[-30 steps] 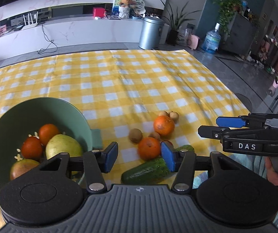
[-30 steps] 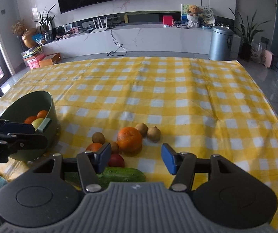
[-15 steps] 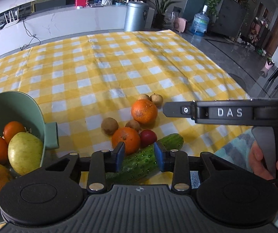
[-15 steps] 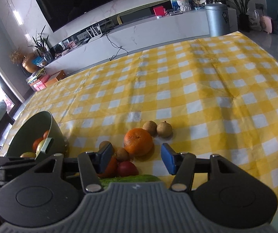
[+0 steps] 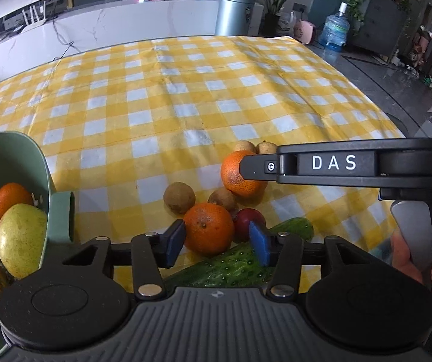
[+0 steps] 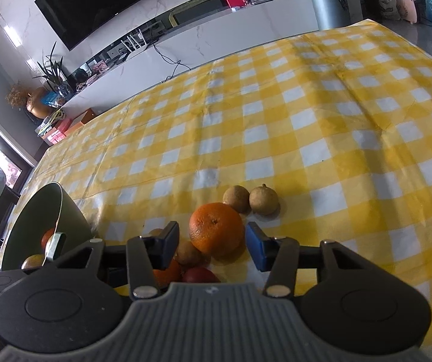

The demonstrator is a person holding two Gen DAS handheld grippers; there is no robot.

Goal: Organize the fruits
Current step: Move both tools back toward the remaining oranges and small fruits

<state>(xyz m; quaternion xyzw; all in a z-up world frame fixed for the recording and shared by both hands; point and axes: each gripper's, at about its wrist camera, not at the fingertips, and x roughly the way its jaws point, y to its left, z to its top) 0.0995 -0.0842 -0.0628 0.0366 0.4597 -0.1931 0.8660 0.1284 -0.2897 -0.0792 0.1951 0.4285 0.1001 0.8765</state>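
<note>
Yellow-checked table (image 5: 185, 96): green bowl (image 5: 10, 157) at left edge holds 2 oranges, a pear (image 5: 19, 235) and 1 reddish fruit; left tool (image 5: 216, 242) gapes around near loose orange (image 5: 208, 227), gripping nothing; right tool (image 6: 212, 247) open around far orange (image 6: 216, 232).
</note>
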